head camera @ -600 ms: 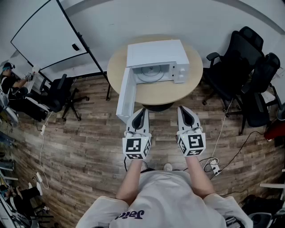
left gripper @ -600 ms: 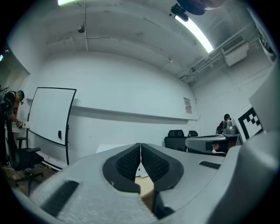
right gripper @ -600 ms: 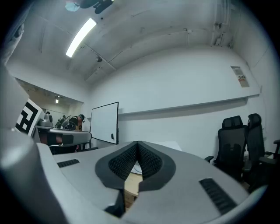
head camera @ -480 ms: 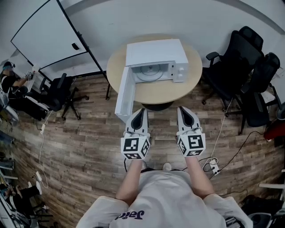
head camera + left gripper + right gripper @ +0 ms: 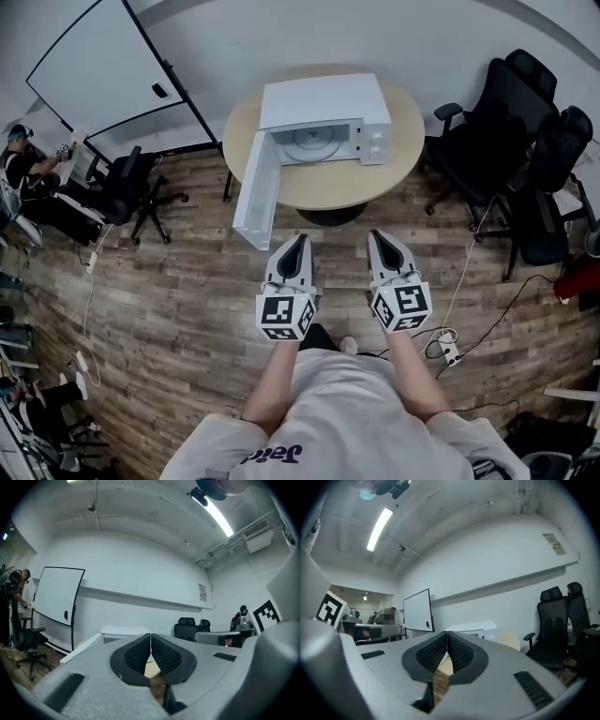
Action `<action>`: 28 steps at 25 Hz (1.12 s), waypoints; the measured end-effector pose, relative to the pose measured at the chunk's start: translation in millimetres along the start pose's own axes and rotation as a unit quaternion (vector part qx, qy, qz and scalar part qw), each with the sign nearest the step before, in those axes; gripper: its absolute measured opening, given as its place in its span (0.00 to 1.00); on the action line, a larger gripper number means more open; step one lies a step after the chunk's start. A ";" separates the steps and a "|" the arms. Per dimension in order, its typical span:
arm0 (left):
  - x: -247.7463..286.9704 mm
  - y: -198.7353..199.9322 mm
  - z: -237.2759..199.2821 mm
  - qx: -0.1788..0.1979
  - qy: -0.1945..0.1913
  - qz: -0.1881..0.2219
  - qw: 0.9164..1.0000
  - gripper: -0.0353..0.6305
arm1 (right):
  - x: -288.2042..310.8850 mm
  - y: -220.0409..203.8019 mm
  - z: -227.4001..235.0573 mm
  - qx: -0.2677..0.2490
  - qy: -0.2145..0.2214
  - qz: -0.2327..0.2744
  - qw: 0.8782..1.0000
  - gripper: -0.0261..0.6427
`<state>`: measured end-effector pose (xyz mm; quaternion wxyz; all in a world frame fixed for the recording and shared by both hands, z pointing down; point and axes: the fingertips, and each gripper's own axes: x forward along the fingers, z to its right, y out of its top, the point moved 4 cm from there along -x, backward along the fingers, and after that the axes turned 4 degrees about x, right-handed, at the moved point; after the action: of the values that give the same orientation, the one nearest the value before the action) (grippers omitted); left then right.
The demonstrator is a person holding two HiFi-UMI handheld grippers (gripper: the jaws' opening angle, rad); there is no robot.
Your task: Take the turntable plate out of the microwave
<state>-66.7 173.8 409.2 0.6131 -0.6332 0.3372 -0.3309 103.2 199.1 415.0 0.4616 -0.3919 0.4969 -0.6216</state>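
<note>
A white microwave (image 5: 323, 117) stands on a round wooden table (image 5: 323, 192) in the head view, its door (image 5: 253, 192) swung open to the left. The round glass turntable plate (image 5: 312, 142) lies inside the cavity. My left gripper (image 5: 296, 246) and right gripper (image 5: 382, 240) hover side by side over the floor, well short of the table, both pointing at the microwave. Each is shut with nothing between its pads. In the left gripper view the shut left gripper (image 5: 150, 635) hides most of the microwave (image 5: 123, 631); in the right gripper view the right gripper (image 5: 447, 633) does the same to the microwave (image 5: 471, 628).
Black office chairs (image 5: 516, 150) crowd the right of the table, another chair (image 5: 127, 192) stands to the left. A whiteboard (image 5: 103, 70) leans at the back left. A power strip and cables (image 5: 450, 349) lie on the wooden floor to my right. A person (image 5: 23, 173) sits far left.
The table and microwave have shifted slightly up and away in the head view. Both grippers stay shut and side by side.
</note>
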 end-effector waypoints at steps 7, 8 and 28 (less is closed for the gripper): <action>8.4 -3.3 7.2 0.005 -0.005 -0.009 1.000 0.08 | 2.8 -5.2 8.5 0.012 0.000 -0.011 1.000 0.06; 11.1 -4.8 7.6 0.005 -0.008 -0.011 1.000 0.08 | 5.2 -5.6 9.1 0.011 0.001 -0.011 1.000 0.06; 163.0 -16.6 -84.2 -0.022 -0.038 -0.025 0.999 0.08 | 178.1 1.0 34.6 -0.010 0.018 -0.048 0.999 0.06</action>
<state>-46.2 -8.2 429.2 0.6031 -0.6666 0.3051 -0.3144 88.6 18.6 426.0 0.4185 -0.4081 0.4919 -0.6452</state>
